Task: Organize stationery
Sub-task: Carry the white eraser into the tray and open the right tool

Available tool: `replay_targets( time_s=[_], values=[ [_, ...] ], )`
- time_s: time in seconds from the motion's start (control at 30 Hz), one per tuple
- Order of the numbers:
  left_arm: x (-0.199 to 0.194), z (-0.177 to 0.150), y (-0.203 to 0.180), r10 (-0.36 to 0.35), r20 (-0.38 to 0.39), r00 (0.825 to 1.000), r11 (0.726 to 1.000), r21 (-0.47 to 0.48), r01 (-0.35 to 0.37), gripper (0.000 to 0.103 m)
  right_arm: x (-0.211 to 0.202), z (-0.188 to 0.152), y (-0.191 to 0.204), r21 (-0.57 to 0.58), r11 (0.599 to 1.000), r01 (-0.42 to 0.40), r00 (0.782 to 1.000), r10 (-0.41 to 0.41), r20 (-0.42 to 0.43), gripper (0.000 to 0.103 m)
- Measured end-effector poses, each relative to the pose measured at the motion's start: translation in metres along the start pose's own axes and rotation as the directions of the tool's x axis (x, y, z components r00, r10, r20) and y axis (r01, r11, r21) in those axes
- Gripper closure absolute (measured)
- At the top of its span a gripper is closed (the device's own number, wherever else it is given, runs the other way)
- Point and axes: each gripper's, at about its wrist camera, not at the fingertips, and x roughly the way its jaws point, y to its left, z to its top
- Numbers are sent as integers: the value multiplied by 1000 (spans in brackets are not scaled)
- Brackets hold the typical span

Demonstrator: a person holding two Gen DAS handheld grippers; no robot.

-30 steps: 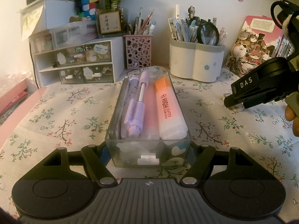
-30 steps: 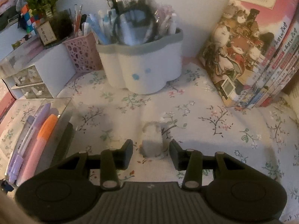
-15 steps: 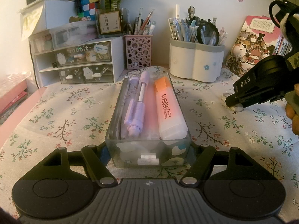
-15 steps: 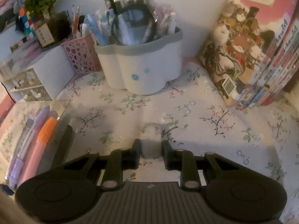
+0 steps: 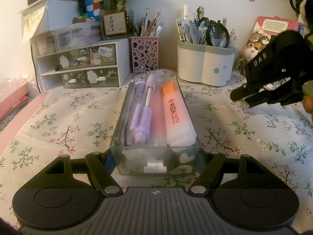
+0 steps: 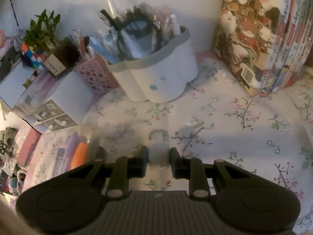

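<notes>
A clear plastic box [image 5: 156, 156] sits on the floral cloth, holding an orange highlighter [image 5: 176, 113] and a purple pen [image 5: 143, 115]. My left gripper [image 5: 156, 162] is shut on the near end of the box. My right gripper [image 6: 158, 156] is shut on a small white eraser [image 6: 158, 146] and holds it lifted above the cloth. In the left wrist view the right gripper [image 5: 242, 99] is to the right of the box, with the eraser [image 5: 241, 103] at its tip. The box also shows at the lower left of the right wrist view [image 6: 64, 150].
A white flower-shaped pen holder [image 5: 205, 66] and a pink lattice cup [image 5: 144, 54] stand at the back. A white drawer unit [image 5: 82, 68] is at the back left. Books [image 6: 270, 39] lean at the back right.
My right gripper closed on the white eraser and lifted it off the cloth, tilting left. The left gripper and the box have not moved.
</notes>
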Motion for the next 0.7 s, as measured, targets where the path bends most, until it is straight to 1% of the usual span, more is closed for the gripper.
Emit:
replay_targets(
  time_s=[0.27,0.43,0.6,0.7],
  values=[
    [0,0,0,0,0,1000,1000,0,0,30,-8,11,28,-8,991,-132,991,132,7,83],
    [0,0,0,0,0,1000,1000,0,0,30,-4,8,53,-6,970,-244,969,244,-31,83],
    [0,0,0,-1,0,1000,1000,0,1,30,-1,-1,75,-19,961,-276,959,274,-64,83],
    [0,0,0,0,0,1000,1000,0,0,30,-1,-5,84,-33,962,-271,961,268,-70,83]
  ],
)
